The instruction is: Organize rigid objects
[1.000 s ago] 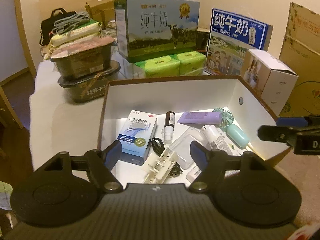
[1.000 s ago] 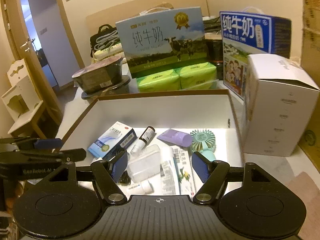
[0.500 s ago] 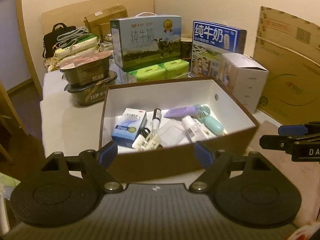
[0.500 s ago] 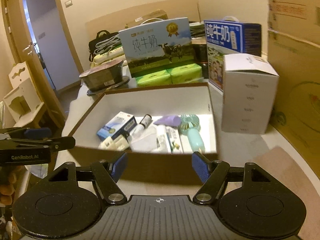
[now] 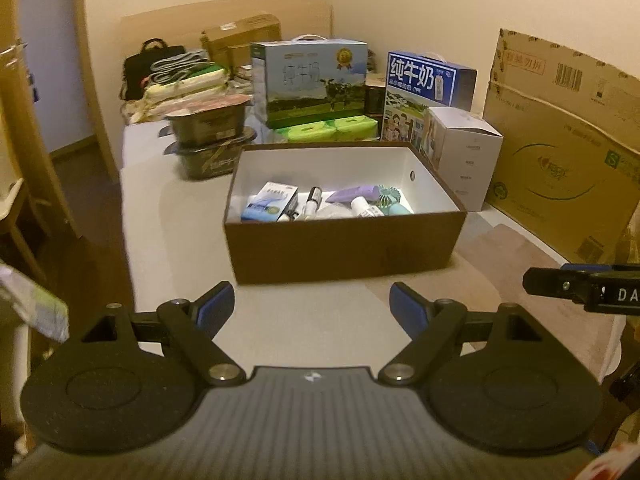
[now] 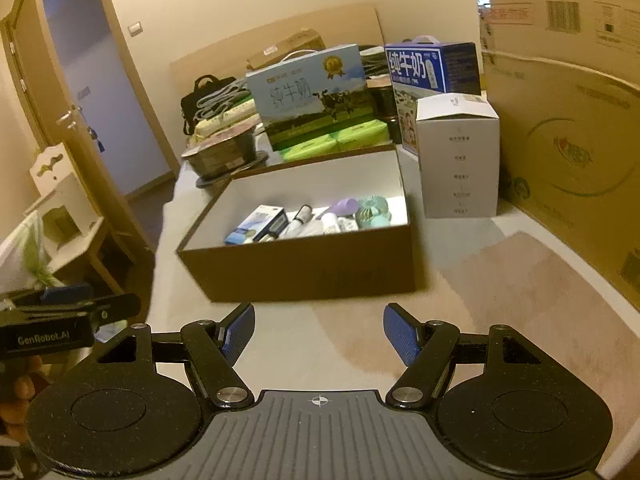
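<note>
Both grippers hung over the bare front part of the bench (image 5: pixel 180 216), well apart from the brown box (image 5: pixel 344 248) that held the small things. The left gripper (image 5: pixel 312 306) had its blue pads spread wide with nothing between them, and the right gripper (image 6: pixel 319 334) stood just as wide and just as empty. Inside the box lay a blue-and-white medicine carton (image 5: pixel 269 202) at the left, a small spray bottle (image 5: pixel 313 200) beside it, a purple tube (image 5: pixel 354 193) and a teal mini fan (image 5: pixel 390 198) toward the right, with some white items among them too small to name. Behind the box stood milk cartons (image 5: pixel 310 80), green tissue packs (image 5: pixel 326 128) and a white box (image 5: pixel 466 156), none of them touching either gripper. Judged from this, the work sat between steps: everything loose appeared to be gathered in the box, and no item was in hand. If more sorting was wanted, the next move would call for bringing one gripper forward over the near wall and down onto a single item, the carton being the easiest to reach squarely, while keeping clear of the rim.
</note>
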